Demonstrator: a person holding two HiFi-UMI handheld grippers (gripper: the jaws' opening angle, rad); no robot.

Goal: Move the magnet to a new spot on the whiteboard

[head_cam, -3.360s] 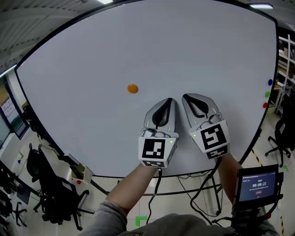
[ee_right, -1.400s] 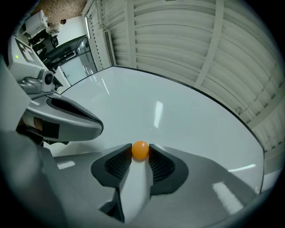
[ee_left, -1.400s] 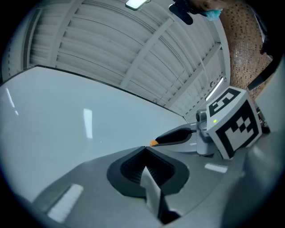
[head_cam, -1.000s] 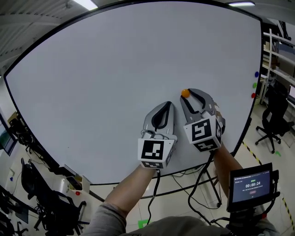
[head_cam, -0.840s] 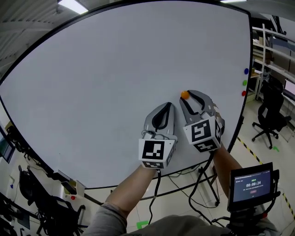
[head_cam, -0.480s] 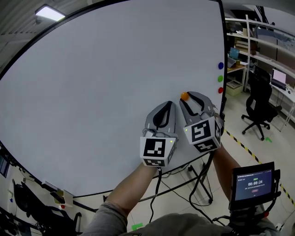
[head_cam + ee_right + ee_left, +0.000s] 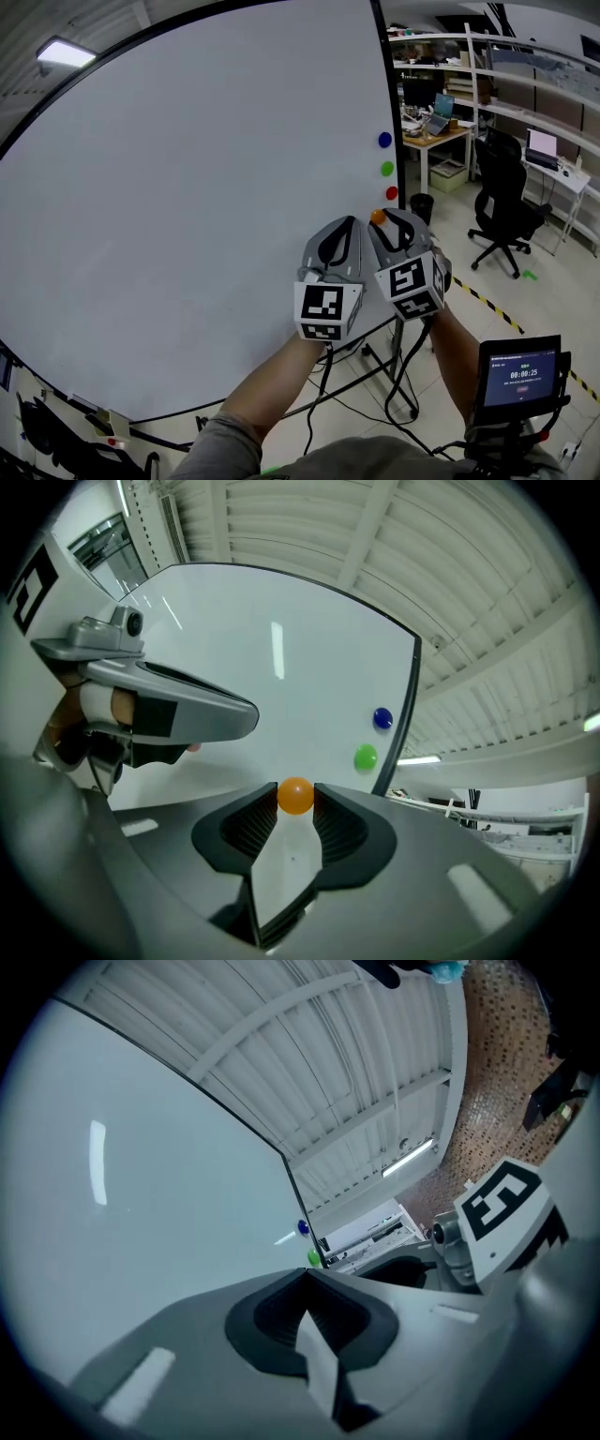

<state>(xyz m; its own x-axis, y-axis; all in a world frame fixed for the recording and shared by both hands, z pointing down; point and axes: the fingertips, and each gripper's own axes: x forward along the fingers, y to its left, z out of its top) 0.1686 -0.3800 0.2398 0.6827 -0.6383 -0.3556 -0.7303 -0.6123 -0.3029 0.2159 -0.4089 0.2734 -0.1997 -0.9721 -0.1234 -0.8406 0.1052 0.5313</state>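
Right claw (image 7: 296, 801) grips orange magnet (image 7: 296, 794) near whiteboard (image 7: 187, 187) edge — left claw (image 7: 305, 1275) closed.

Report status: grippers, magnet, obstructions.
Right gripper shut on orange magnet. Left gripper shut, empty. Magnet near whiteboard right edge. Red magnet close above it; green magnet, blue magnet higher.

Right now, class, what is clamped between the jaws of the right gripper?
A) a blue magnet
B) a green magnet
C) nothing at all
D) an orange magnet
D: the right gripper view shows the orange magnet pinched at the tips of the right gripper, while the blue magnet and green magnet sit on the whiteboard near its edge.
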